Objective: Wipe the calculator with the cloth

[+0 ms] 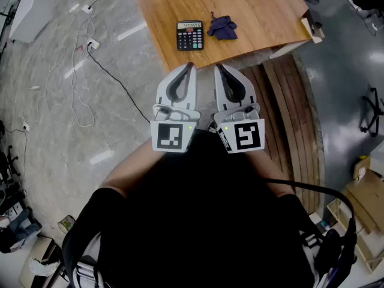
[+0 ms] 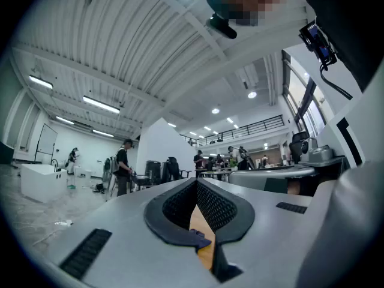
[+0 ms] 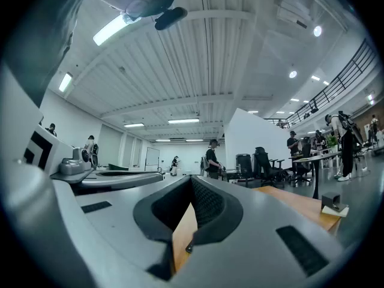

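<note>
While left tongs and right tongs hover closed, empty, wiping is unstarted; next, open on the seemingly crumpled dark-blue cloth.

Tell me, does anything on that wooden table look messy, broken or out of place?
Nothing stands out. The calculator lies flat near the edge of the table, and the dark cloth sits crumpled beside it. Nothing looks spilled or damaged.
</note>
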Tool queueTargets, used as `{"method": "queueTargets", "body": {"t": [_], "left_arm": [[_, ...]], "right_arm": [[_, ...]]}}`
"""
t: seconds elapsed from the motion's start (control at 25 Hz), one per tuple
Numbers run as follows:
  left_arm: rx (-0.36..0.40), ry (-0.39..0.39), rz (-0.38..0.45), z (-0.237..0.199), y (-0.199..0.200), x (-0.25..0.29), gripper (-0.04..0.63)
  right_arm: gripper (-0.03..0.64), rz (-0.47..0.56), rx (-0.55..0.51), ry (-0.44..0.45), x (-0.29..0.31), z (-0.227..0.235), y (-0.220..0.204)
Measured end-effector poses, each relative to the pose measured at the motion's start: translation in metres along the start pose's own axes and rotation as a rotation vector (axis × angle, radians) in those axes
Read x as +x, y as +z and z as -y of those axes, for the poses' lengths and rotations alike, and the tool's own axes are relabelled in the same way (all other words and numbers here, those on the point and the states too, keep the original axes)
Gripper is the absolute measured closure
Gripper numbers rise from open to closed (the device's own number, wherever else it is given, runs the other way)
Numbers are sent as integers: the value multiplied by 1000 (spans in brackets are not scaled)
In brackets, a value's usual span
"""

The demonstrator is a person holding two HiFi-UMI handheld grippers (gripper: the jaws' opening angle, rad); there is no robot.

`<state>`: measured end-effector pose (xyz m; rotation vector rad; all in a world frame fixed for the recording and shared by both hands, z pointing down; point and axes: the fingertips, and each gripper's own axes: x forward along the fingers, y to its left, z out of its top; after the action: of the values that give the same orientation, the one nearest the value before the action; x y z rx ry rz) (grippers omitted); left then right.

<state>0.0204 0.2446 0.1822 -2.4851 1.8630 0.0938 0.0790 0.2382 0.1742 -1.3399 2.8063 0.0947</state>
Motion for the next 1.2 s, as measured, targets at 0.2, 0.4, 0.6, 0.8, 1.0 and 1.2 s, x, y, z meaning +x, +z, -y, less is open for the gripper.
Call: {"method": "queueTargets", "body": {"t": [0.2,0.4,0.6,0.8,1.0,1.2], "left_arm": [[7,10,-14,-6,-5,0,589],[19,16,-27,-2,-7,-2,589],[23,38,-43,9,-10,-1,589],[47,52,-49,28,-6,-2,589],[60,85,-21,52,0,-5,589],[68,133,-30,53,4,-8,589]], "right_arm": [[602,-5,7,4,4,-3,-5],[602,-13,14,8,-1,-2,-7],[602,5,49,8,-14,12,-5],[601,31,87,29,-30,27,3],[601,50,87,61,-44,39,6],[601,50,108,70,-51,48,6]]}}
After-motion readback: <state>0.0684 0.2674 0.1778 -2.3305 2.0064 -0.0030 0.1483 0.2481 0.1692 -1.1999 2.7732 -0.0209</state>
